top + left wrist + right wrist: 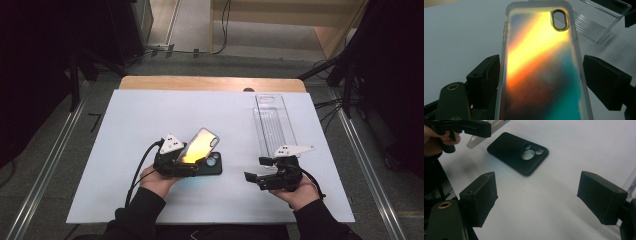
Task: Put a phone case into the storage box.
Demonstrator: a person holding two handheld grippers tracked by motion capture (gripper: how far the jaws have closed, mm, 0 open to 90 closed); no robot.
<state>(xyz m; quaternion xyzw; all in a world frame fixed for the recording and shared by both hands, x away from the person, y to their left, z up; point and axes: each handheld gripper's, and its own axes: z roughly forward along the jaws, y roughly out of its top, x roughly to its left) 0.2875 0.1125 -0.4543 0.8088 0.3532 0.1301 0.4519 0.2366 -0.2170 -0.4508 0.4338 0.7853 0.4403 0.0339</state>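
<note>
From the high view, the left gripper (182, 162) holds an iridescent phone case (198, 145) tilted up above a black phone (212, 164) lying on the white table (150, 120); the right gripper (265, 175) hovers near a clear tray (272, 122) at far right. The left gripper view shows its jaws clamped on the case's (541, 70) long edges. The right gripper view shows its own jaws apart and empty, with the phone's (517, 152) camera cutouts visible.
</note>
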